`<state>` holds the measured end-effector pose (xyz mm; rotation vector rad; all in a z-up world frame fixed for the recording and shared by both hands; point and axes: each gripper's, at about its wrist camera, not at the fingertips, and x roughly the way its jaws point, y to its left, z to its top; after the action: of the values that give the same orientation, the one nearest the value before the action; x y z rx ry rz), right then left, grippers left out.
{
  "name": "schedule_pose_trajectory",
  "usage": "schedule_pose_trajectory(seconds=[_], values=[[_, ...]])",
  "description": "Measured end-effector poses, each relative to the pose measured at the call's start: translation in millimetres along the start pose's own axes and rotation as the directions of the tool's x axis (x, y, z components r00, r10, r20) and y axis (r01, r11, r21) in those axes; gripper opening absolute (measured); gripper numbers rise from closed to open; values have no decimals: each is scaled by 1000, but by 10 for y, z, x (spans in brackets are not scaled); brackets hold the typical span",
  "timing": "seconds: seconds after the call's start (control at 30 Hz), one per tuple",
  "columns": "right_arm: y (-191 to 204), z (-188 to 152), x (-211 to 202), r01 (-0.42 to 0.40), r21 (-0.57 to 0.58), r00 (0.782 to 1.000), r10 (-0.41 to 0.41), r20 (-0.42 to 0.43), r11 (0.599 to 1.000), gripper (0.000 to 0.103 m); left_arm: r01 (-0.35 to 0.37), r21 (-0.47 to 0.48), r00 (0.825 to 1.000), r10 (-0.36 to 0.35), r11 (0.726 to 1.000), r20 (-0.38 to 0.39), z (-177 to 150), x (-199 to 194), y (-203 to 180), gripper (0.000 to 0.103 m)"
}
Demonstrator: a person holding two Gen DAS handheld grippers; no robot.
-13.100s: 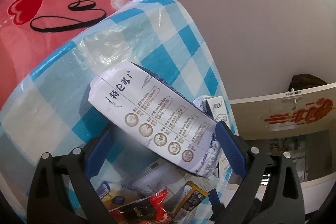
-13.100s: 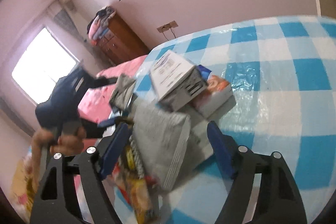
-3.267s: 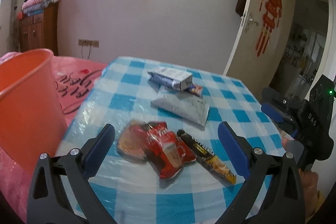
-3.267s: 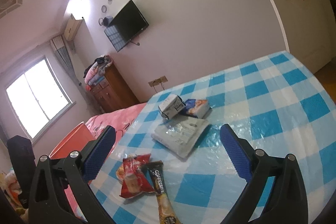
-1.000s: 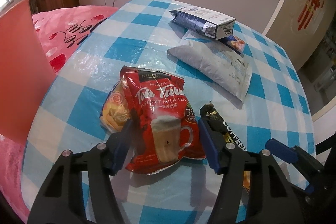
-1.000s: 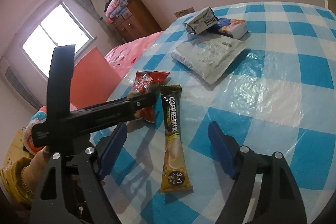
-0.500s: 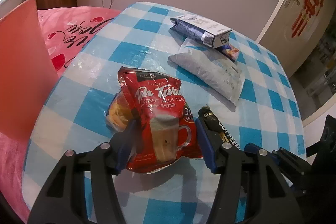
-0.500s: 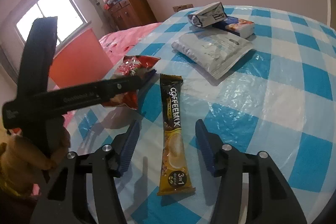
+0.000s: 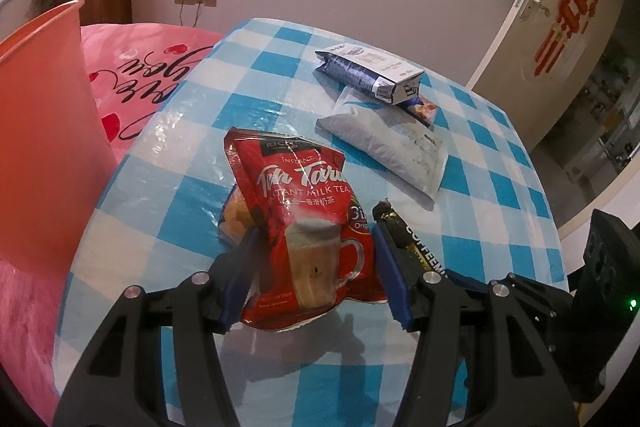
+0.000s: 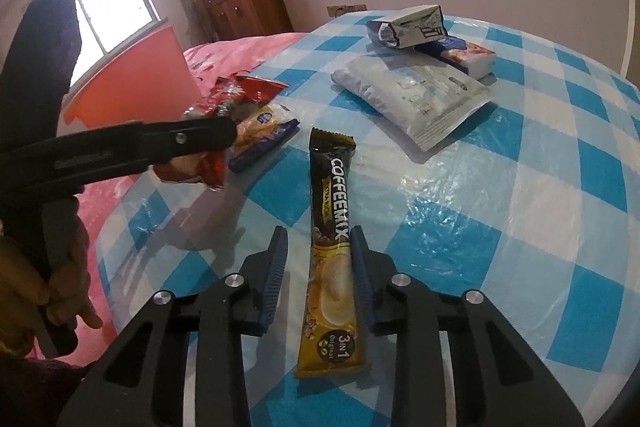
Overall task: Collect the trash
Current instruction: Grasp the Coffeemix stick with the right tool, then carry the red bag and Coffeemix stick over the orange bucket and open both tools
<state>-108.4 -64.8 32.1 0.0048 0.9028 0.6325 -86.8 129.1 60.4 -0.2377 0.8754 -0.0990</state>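
Note:
My left gripper [image 9: 314,267] is shut on a red instant milk tea packet [image 9: 304,195] and holds it a little above the checked table [image 9: 180,155]. In the right wrist view, the left gripper [image 10: 216,139] carries that red packet [image 10: 236,95] at the table's left edge. A brown-and-yellow Coffeemix stick [image 10: 332,211] lies flat between the fingers of my right gripper [image 10: 318,259]. Those jaws are closing. The right pad is at the stick's edge and the left pad stands apart from it. An orange bin [image 9: 40,107] stands left of the table.
A yellow snack packet [image 10: 260,131] lies where the red packet was. Farther back lie a white pouch [image 10: 412,103], a blue-and-white carton [image 10: 408,27] and a small box [image 10: 460,55]. A pink bed [image 9: 136,75] runs along the left side. A hand [image 10: 24,291] grips the left tool.
The left gripper has lifted the red packet off the table, uncovering the yellow packet. The right gripper's jaws have narrowed around the Coffeemix stick and moved forward over it.

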Motion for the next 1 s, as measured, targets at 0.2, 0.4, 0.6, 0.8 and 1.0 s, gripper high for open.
schedule_pose_trajectory(seconds=[0.2, 0.4, 0.6, 0.8, 1.0], values=[[47, 1, 46, 37, -18, 999, -37, -15, 999, 32, 19, 13, 1000, -19, 1000, 11, -24, -31, 104, 58], [32, -1, 50, 60, -15, 998, -60, -16, 998, 22, 44, 26, 999, -44, 999, 14, -37, -33, 174, 58], [56, -8, 39, 69, -26, 997, -69, -13, 997, 20, 71, 59, 997, -73, 996, 23, -74, -55, 196, 58], [58, -26, -25, 116, -19, 993, -116, 20, 993, 14, 104, 75, 994, -106, 992, 33, -83, -89, 223, 58], [-3, -24, -96, 149, 12, 987, -149, 53, 989, 11, 128, 82, 990, -132, 988, 42, -95, -126, 253, 58]])
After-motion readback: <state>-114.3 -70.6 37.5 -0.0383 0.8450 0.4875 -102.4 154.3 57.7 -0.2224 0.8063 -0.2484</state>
